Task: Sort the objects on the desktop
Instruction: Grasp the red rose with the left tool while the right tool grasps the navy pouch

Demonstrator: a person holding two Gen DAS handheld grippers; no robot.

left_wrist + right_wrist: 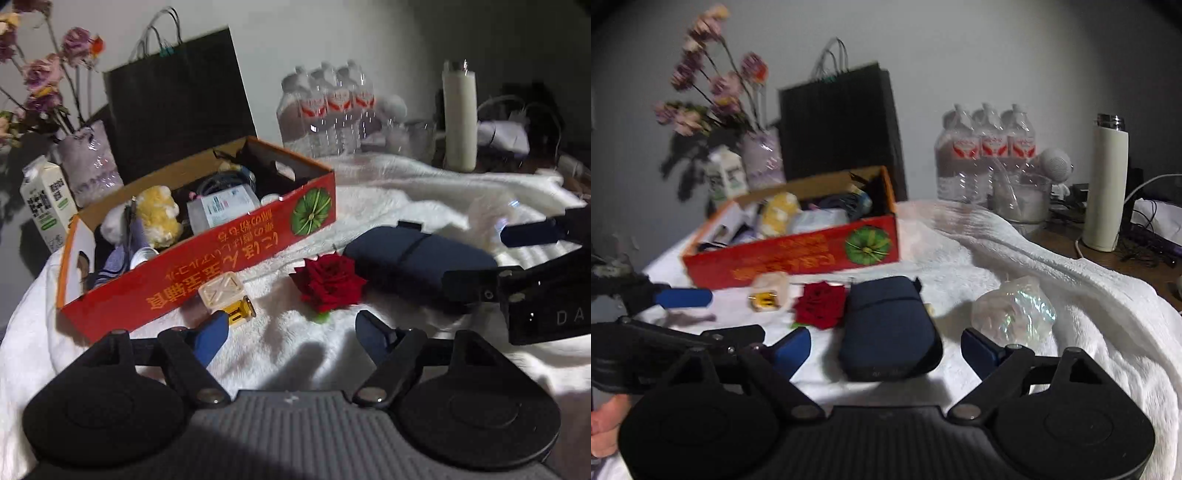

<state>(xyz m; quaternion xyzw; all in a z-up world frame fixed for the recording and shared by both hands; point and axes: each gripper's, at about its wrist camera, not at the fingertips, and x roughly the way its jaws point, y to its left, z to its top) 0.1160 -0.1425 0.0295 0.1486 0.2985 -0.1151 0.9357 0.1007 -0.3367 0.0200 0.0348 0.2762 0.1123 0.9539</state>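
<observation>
A red cardboard box (207, 266) (798, 258) holding several small items sits on the white towel (369, 192). In front of it lie a beige-and-yellow plug (227, 295) (770, 293), a red rose (328, 282) (822, 304) and a navy pouch (417, 262) (886, 325). My left gripper (291, 338) (713, 315) is open over bare towel, just short of the plug and rose. My right gripper (886, 350) (476, 260) is open, and the pouch's near end lies between its fingers with gaps on both sides. A crumpled iridescent wrapper (1015, 310) lies right of the pouch.
Behind the box stand a black paper bag (177, 99), a vase of dried flowers (88, 162), a milk carton (46, 203), packed water bottles (986, 147) and a tall white flask (1106, 184). Cables (1145, 243) clutter the wooden desk at right. A hand (605, 424) shows at lower left.
</observation>
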